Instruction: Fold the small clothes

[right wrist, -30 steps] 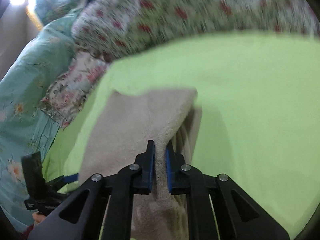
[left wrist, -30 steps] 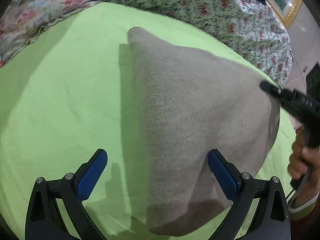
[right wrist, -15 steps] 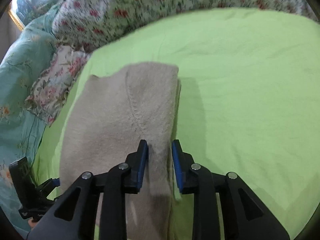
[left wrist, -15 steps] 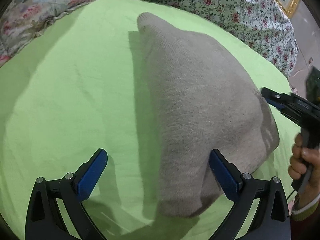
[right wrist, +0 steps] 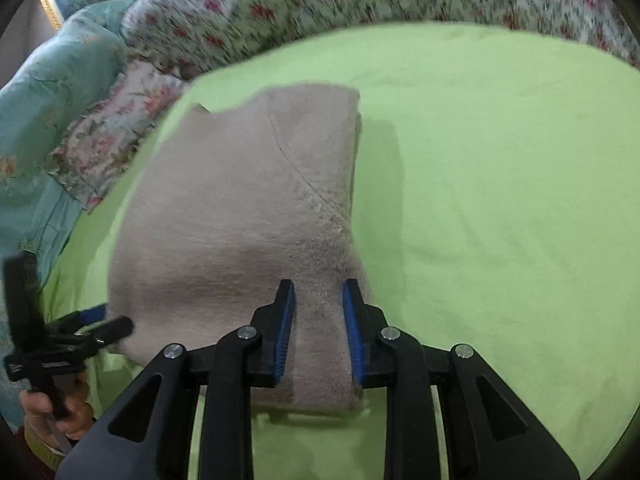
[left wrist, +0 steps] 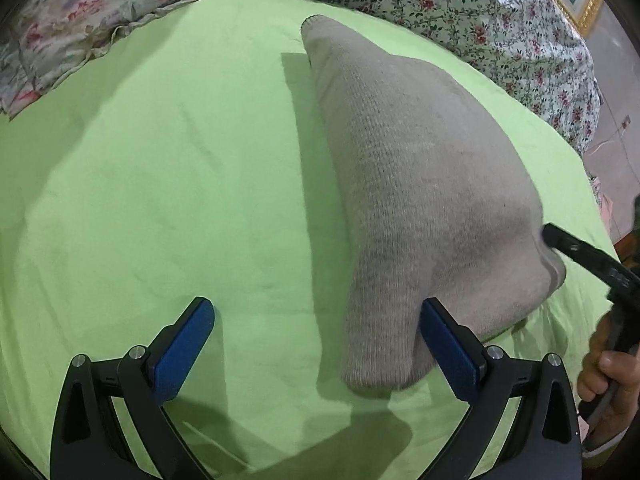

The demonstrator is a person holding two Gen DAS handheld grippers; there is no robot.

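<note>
Lying at two o'clock on the sheet (left wrist: pixel 168 184), the sweater (left wrist: pixel 420 184) is seen folded once. The left gripper (left wrist: pixel 316 344) is held wide apart and empty at six o'clock. The right gripper (right wrist: pixel 318 332), part-open, straddles the edge unclamped. A fold is judged just released; regrasping is called for next.

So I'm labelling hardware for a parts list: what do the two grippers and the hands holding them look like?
Both the left gripper and right gripper have black, open-triangle plastic linkages, silver pivot screws and blue finger pads. A bare hand grips the right one's black handle, with a striped cuff at the wrist.
</note>
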